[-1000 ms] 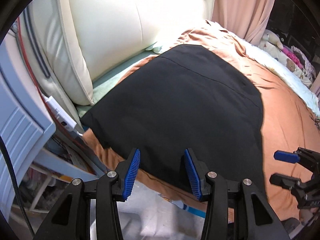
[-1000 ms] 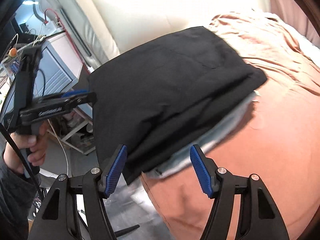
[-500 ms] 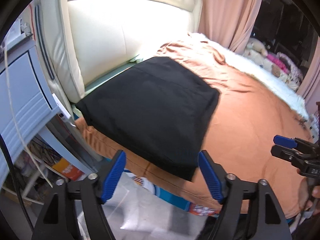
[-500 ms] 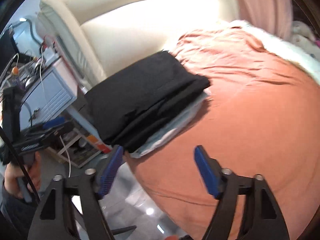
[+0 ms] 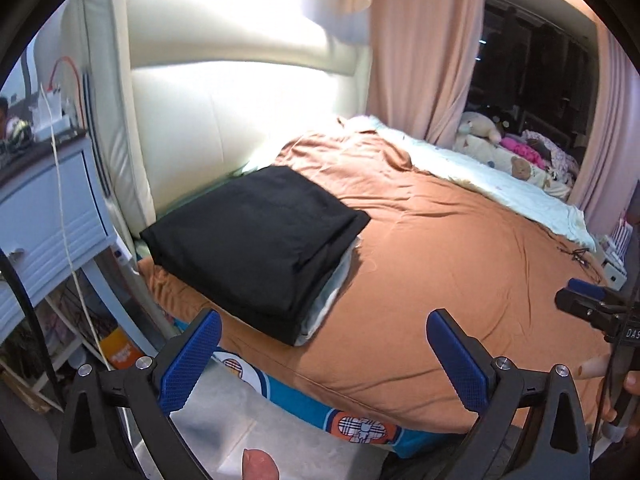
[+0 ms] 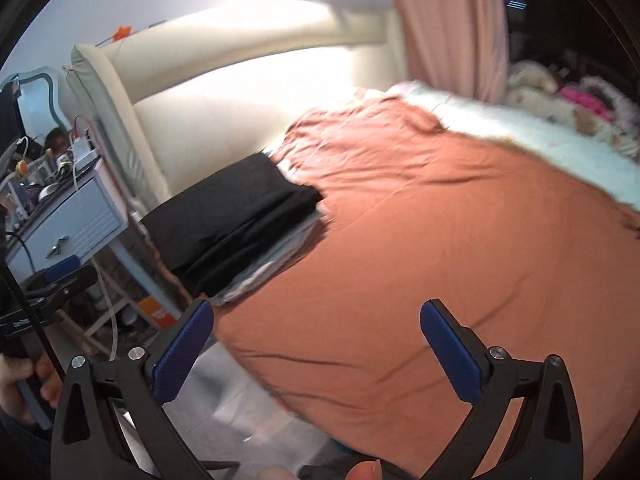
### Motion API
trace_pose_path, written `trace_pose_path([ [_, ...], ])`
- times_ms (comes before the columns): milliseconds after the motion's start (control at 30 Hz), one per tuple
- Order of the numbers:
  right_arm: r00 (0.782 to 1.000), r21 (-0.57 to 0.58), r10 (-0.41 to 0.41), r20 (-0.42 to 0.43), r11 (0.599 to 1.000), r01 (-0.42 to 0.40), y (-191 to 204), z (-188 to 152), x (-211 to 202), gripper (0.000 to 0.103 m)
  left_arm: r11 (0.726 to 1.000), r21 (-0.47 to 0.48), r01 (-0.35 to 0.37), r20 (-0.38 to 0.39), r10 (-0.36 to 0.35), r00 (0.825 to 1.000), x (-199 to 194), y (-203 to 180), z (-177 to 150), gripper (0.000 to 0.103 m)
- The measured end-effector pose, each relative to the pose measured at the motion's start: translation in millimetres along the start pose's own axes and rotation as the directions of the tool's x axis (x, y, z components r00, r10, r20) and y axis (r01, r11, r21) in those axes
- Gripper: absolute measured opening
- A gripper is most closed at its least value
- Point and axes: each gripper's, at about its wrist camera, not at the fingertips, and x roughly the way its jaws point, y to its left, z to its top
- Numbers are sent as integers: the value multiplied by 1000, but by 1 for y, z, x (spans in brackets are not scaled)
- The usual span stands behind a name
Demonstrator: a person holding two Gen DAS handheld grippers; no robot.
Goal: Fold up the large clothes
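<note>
Step in hand: judging by the neat rectangle, the folding of this piece looks finished; both tools hang clear of it and hold nothing.

Task's thing: a black fabric garment folded into a flat rectangle (image 5: 256,244), lying on top of a pale grey-white folded cloth (image 5: 332,300) whose edge peeks out beneath it, at the corner of the bed near the headboard.

Left gripper (image 5: 320,356): black frame with blue ribbed pads, jaws spread wide, empty.

Right gripper (image 6: 316,344): same build, jaws spread wide, empty.

Garment relative to left gripper: ahead and to the left of the open jaws, apart from them, its near corner just beyond the left pad.

Garment relative to right gripper: ahead and well to the left, apart from the pads; this view is blurred.

Between and ahead of the jaws: bare orange-brown bed sheet (image 5: 460,264), lightly creased.

Beyond the garment: cream padded headboard (image 5: 224,120); left of it a pale blue bedside drawer unit (image 5: 44,208).

Next move, as a judgement: either the stack is left alone, or another large garment must be brought onto the open sheet; none is visible yet.
</note>
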Motion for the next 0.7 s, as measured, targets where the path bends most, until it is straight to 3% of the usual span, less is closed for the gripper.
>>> trace_pose_path([
  [300, 989, 20, -121, 81, 993, 120, 5, -60, -94, 103, 997, 46, 66, 87, -69, 994, -62, -40, -26, 103],
  [700, 980, 48, -159, 122, 987, 154, 16, -132, -172, 103, 981, 129, 145, 161, -165, 973, -141, -94, -79, 103],
])
